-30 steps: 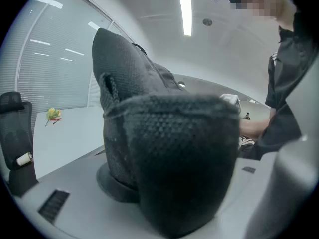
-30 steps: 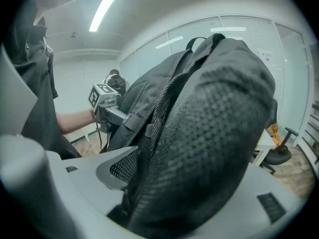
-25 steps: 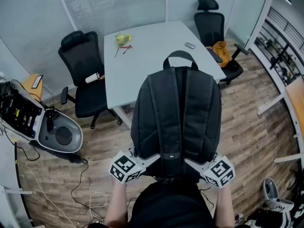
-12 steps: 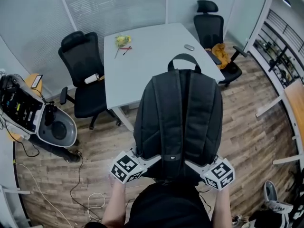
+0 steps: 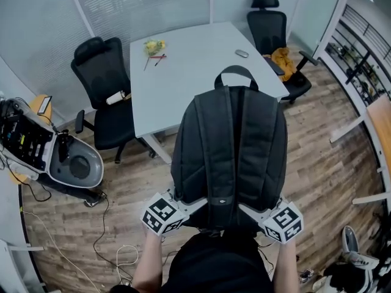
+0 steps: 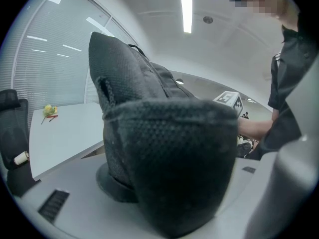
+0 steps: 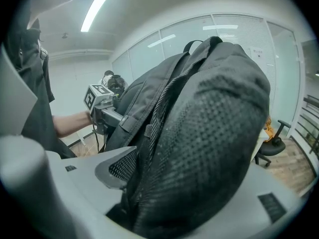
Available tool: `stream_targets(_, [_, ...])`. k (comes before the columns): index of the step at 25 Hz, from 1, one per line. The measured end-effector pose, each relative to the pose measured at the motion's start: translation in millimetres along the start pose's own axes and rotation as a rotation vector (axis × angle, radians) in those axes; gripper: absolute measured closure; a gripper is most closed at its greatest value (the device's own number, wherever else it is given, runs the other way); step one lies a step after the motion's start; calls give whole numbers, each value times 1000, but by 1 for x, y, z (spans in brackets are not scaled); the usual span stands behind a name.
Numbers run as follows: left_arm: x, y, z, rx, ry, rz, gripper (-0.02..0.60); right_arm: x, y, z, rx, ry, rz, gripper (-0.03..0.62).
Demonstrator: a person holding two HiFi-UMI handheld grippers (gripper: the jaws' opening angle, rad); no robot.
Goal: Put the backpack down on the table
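Observation:
A black backpack (image 5: 229,151) hangs upright in front of me, straps and padded back facing me, its top handle (image 5: 235,72) over the near edge of the white table (image 5: 189,66). My left gripper (image 5: 188,205) is shut on the bag's lower left corner, my right gripper (image 5: 252,210) on its lower right corner. In the left gripper view the mesh padding (image 6: 164,158) fills the space between the jaws. The right gripper view shows the same padded corner (image 7: 199,133) pressed between its jaws, with the left gripper's marker cube (image 7: 97,97) beyond.
On the table lie a yellow item with pens (image 5: 153,46) and a mouse (image 5: 242,54). Black office chairs stand at its left (image 5: 101,72) and far right (image 5: 269,26), one with an orange cloth (image 5: 282,60). An open case (image 5: 36,145) and cables (image 5: 116,249) lie on the wooden floor.
The backpack stays in the same two-handed grip. The room below has shifted only slightly in the head view.

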State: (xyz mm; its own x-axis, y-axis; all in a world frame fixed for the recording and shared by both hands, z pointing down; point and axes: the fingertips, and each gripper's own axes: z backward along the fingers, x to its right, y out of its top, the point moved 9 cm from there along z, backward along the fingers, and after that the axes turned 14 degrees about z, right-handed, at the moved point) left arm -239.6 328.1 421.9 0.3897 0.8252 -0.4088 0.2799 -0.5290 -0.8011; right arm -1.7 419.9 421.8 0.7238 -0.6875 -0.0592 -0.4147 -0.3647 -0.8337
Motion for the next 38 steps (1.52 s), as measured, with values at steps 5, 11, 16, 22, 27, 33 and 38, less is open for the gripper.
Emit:
stream_targets(5, [-6,4,-9,4,18,8,336,15,-4,-7,9,20,3,286])
stream_targets(11, [-26,27,-15,29,37,6,336,44,12,-22,25,37,28,289])
stream_targets(16, [-38,47,-36,26,61,18,336,80,16,-29,32,51,26,287])
stream_targets(22, [-54,73,-57,22,95,28,336,122,21,-40,43,81,25,287])
stream_targets(27, [-58,97,-78,46,132,34,336,162,26,-40,62,105,51,287])
stream_targets(33, [-55,117,-114,71,163,46,336,208,22,-32,71,117,67,289])
stream_targets(38, [-49,126,-145,77,183,59,336,241,9,-24,72,137,67,292])
